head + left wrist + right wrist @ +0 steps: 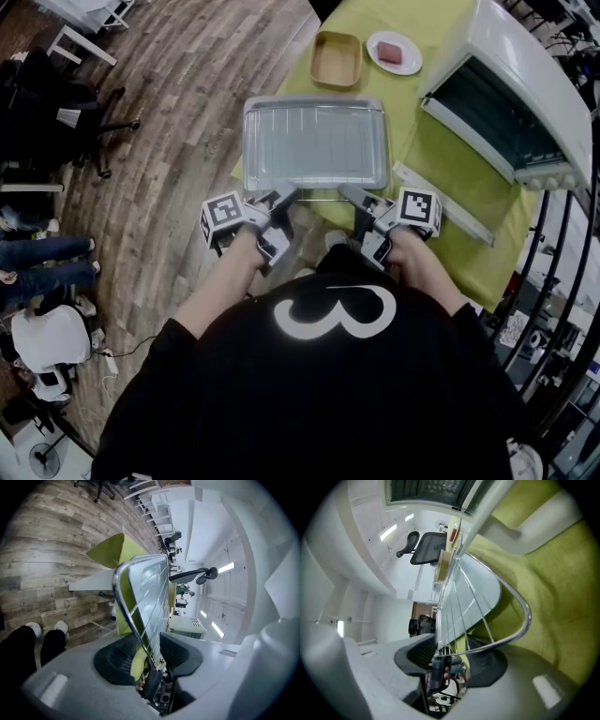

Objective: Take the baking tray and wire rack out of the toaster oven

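A: Fig.: rack (314, 141) on tray (249, 150), at near edge of worktop (441, 178), out of oven (511, 94). L claw (284, 196), R claw (350, 193)?

B: Both released, rack's front wire betw. jaws. Prob. light, stiff, slick; best gripped at rim, both ends.

toaster oven (506, 103) right, bowl (337, 58), plate (394, 52) beyond

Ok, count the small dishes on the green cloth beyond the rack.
2. A tan square dish sits straight beyond the rack; a white round plate holding something pink lies just right of it, near the oven. More may lie out of frame.
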### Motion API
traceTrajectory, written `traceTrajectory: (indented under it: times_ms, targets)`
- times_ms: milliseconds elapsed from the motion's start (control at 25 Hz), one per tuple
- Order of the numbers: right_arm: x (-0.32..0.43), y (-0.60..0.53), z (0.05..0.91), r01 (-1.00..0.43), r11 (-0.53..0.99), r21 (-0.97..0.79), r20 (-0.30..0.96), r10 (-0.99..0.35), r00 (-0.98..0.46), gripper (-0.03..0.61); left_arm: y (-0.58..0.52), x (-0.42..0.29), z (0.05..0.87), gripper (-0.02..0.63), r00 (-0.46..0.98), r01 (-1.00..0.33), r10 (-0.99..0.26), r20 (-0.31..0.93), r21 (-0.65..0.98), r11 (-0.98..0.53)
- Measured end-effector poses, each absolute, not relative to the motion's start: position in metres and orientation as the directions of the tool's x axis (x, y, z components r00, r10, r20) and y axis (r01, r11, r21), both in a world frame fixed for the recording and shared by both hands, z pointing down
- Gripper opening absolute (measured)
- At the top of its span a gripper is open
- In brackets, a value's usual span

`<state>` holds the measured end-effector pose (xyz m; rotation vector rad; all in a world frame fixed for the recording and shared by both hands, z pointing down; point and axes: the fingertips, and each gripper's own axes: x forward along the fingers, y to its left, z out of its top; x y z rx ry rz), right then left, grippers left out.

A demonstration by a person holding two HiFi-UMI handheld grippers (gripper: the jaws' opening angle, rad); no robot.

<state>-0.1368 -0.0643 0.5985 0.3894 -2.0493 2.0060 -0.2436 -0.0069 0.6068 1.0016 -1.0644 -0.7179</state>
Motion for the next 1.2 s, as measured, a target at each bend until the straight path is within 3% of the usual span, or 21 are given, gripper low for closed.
traceTrajectory:
  times_ms: [360,560,720,960,1000,1080,1200]
  targets:
    - [-0.14,-0.052,0.591,-0.381,0.321,-0.867,0.457,0.206,-0.865,0.258,-0.012,-0.23,0.595,0.212,0.548,-0.128,-0.75,0.371,0.923,0.364]
    - [-0.136,-0.042,0.596,-0.368,0.559,-0.743,0.586,0.279,-0.761,0.258,-0.006,-0.23,0.595,0.217,0.571,-0.379,-0.677,0.464,0.881,0.284]
    - [-0.133,-0.036,0.597,-0.35,0.675,-0.65,0.665,0.282,-0.691,0.258,0.004,-0.227,0.599,0.221,0.552,-0.585,-0.608,0.571,0.784,0.206]
    - [-0.122,-0.031,0.587,-0.344,0.704,-0.621,0.653,0.223,-0.724,0.257,0.023,-0.223,0.595,0.219,0.503,-0.744,-0.573,0.647,0.661,0.093]
    - [-0.122,-0.029,0.58,-0.334,0.711,-0.619,0.638,0.208,-0.741,0.251,0.026,-0.221,0.591,0.219,0.504,-0.754,-0.576,0.644,0.653,0.071]
    - [-0.122,-0.026,0.563,-0.309,0.731,-0.609,0.595,0.162,-0.787,0.179,0.03,-0.216,0.578,0.217,0.502,-0.772,-0.594,0.629,0.635,0.02]
    - [-0.124,-0.02,0.531,-0.273,0.771,-0.575,0.518,0.085,-0.851,0.077,0.031,-0.211,0.547,0.166,0.484,-0.814,-0.647,0.589,0.574,-0.086]
